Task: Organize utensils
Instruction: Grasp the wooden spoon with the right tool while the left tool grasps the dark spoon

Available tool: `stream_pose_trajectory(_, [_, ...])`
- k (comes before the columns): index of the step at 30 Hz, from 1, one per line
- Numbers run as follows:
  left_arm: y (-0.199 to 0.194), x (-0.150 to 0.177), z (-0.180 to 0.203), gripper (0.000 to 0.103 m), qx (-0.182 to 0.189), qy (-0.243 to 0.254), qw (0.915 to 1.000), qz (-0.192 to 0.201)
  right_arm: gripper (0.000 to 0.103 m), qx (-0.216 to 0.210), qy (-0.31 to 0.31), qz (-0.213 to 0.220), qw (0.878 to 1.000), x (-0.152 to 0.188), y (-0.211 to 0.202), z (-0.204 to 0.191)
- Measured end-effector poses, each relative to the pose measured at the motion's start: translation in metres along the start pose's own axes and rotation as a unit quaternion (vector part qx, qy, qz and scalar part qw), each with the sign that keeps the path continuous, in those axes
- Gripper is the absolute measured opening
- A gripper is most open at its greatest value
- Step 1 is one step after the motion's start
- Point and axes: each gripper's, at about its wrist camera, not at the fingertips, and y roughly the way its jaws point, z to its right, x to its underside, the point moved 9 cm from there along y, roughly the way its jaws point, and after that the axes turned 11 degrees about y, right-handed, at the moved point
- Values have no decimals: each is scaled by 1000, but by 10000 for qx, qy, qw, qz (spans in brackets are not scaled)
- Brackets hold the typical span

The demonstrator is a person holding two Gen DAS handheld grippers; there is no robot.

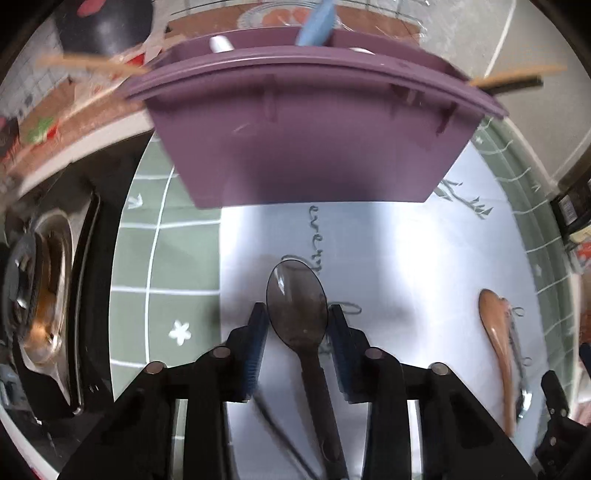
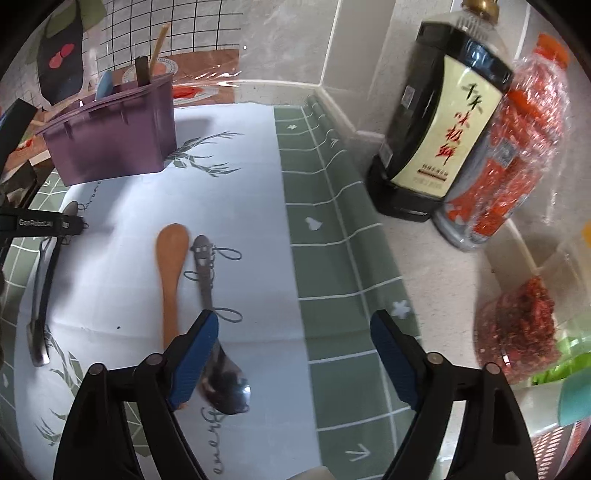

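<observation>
**What the two wrist views are hiding**

The dark spoon's [image 1: 297, 306] handle is running out past the bottom edge of the left wrist view, between the fingers. The purple utensil holder [image 1: 310, 144] is hiding its own inside, so only the tips of a blue utensil [image 1: 317, 22] and blurred wooden sticks [image 1: 92, 64] are showing. In the right wrist view, a blue pad [image 2: 194, 360] is covering the wooden spoon's [image 2: 171, 266] handle end and part of the metal spoon [image 2: 221, 384]. The frame's top is cutting off the sauce bottle's [image 2: 439, 125] cap.
</observation>
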Motion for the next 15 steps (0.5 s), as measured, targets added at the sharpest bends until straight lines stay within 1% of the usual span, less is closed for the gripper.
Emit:
stream_pose_trajectory(1, [-3, 5, -4, 34, 212, -136, 9997, 23, 91, 29, -33, 49, 10000, -1, -3, 0])
stream_pose_trajectory(3, [-13, 13, -10, 34, 392, -218, 9989, 156, 96, -43, -79, 124, 9999, -5, -9, -4])
stream_pose_trajectory(5, [-30, 20, -17, 34, 396, -176, 9983, 389, 100, -257, -96, 85, 9996, -8, -14, -11])
stream_pose_trajectory(8, [-65, 34, -26, 34, 416, -28, 9959, 808, 101, -762, -95, -30, 9970, -11, -17, -28])
stream_pose_trajectory(9, [-75, 36, -28, 34, 426, -5, 9948, 926, 101, -1034, -87, -107, 9945, -12, -18, -37])
stream_pose_trajectory(10, [-91, 41, -30, 34, 461, 1, 9927, 1114, 100, -1205, -74, -188, 9925, -12, -18, -43])
stream_pose_trajectory(11, [-105, 37, -36, 34, 506, -13, 9911, 1229, 99, -1420, -59, -319, 9893, -12, -17, -52])
stream_pose_trajectory(12, [-118, 40, -39, 34, 591, -58, 9884, 1398, 98, -1540, -70, -412, 9872, -13, -14, -60])
stream_pose_trajectory(13, [-130, 44, -46, 34, 655, -109, 9859, 1535, 89, -1580, -103, -483, 9862, -13, -11, -67])
stream_pose_trajectory(14, [-141, 50, -54, 34, 685, -150, 9841, 1630, 76, -1587, -162, -565, 9856, -13, -7, -73])
stream_pose_trajectory(15, [-150, 52, -58, 34, 694, -183, 9826, 1711, 70, -1589, -208, -644, 9850, -12, -4, -78])
